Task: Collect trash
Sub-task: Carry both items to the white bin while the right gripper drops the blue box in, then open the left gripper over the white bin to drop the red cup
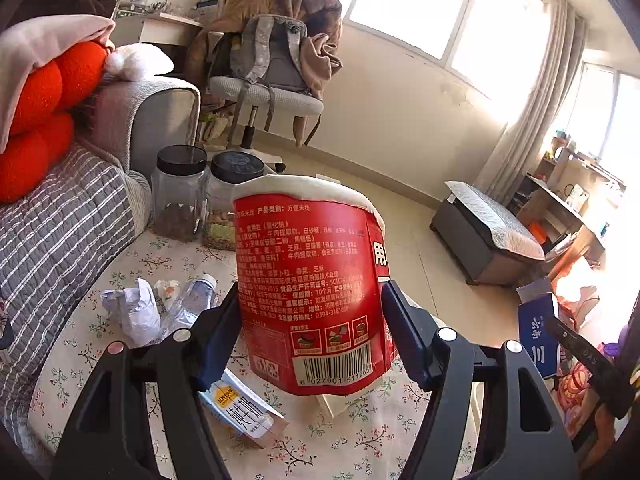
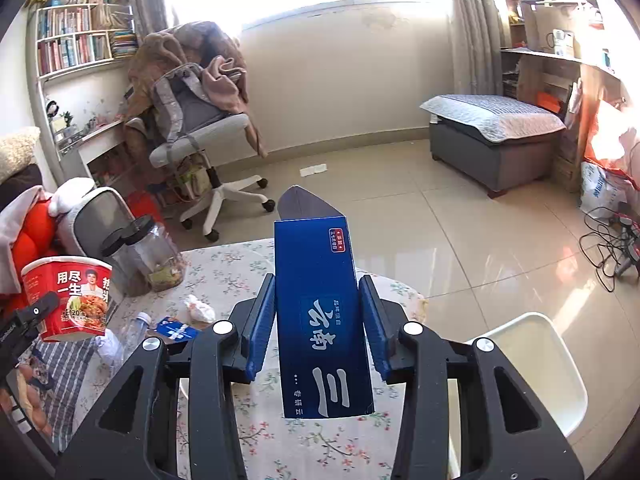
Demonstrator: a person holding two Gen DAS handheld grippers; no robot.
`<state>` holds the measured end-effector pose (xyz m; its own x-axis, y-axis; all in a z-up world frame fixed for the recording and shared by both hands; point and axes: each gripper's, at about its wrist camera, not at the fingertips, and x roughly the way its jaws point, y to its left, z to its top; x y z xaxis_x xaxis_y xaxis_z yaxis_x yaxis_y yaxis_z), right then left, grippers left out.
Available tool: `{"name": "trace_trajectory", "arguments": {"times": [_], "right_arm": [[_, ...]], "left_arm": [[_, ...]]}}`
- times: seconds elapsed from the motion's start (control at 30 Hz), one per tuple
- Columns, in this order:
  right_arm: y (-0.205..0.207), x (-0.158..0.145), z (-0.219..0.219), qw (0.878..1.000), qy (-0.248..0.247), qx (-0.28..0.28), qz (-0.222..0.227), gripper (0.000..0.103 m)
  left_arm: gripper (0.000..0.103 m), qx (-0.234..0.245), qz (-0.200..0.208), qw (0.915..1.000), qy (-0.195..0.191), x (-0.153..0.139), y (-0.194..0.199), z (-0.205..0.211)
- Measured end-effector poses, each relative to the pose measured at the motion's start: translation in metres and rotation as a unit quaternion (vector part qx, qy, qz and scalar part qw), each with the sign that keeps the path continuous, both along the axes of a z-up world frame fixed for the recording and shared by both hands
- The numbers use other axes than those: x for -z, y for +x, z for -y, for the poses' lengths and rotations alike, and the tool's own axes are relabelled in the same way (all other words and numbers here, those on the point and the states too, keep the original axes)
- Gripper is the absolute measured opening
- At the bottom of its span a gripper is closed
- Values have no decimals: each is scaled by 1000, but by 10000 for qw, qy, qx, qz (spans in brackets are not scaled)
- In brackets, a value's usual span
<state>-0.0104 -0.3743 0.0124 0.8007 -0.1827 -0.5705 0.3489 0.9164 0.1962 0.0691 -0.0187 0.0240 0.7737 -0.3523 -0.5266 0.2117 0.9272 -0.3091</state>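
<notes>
Red paper noodle cup point(image 1: 312, 280), squashed a bit at the rim, is clamped between the blue pads of the left gripper point(image 1: 310, 332) and held up above the floral tablecloth point(image 1: 168, 260). You can see it from the other side too point(image 2: 68, 300), off at the left edge with its printed front facing the camera. The right gripper point(image 2: 318, 324) has a tall blue carton point(image 2: 320, 320) pinched between its pads, top flap open, also lifted off the table.

Still lying on the cloth: a crumpled white paper ball point(image 1: 134, 312), an empty clear plastic bottle point(image 1: 192, 304) on its side just beside it, and a small milk carton point(image 1: 244, 412) under the left gripper's finger. There's another white wad point(image 2: 200, 308) near the middle of the table, tissue I think, but it's too small to be sure.

Behind the trash, two clear jars with black lids point(image 1: 180, 192) stand at the table's far edge, next to a grey sofa arm point(image 1: 160, 120). Further back, an office chair point(image 2: 200, 140) piled with a backpack and blankets, and a grey ottoman point(image 2: 492, 140) by the wall.
</notes>
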Motion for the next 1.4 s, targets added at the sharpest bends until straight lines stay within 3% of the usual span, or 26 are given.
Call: {"name": "trace_trajectory", "arguments": {"times": [0.17, 0.3, 0.37, 0.43, 0.6, 0.8, 1.07, 1.23, 1.27, 1.3, 1.4], "right_arm": [[-23, 32, 59, 9949, 336, 728, -609, 39], [-29, 58, 86, 9835, 747, 1152, -1181, 41], [-43, 60, 100, 9797, 915, 1400, -1103, 47], [-58, 53, 110, 9773, 895, 1721, -847, 76], [-89, 39, 128, 9641, 538, 2540, -550, 90], [-124, 30, 151, 9420, 331, 3330, -252, 94], [-168, 29, 181, 9133, 547, 4034, 122, 95], [-172, 30, 185, 9076, 521, 4163, 142, 95], [-171, 30, 184, 9080, 501, 4157, 139, 95], [-171, 30, 184, 9084, 485, 4150, 134, 95], [-167, 28, 179, 9112, 403, 4098, 122, 95]], "left_arm": [[67, 468, 90, 9986, 212, -4, -11, 49], [67, 892, 72, 9956, 284, -2, -21, 95], [67, 1134, -88, 9934, 172, 0, -21, 118], [67, 1382, -189, 9901, 139, 3, -24, 143], [67, 2005, -326, 9790, 195, 8, -34, 209], [67, 2734, -523, 9600, 306, 17, -56, 293], [69, 3329, -1016, 9358, 559, 52, -70, 372], [72, 3542, -1454, 9214, 662, 74, -67, 397], [76, 3563, -1476, 9200, 699, 75, -67, 398], [82, 3557, -1458, 9201, 754, 75, -68, 399], [85, 3484, -1378, 9230, 875, 73, -67, 394]]}}
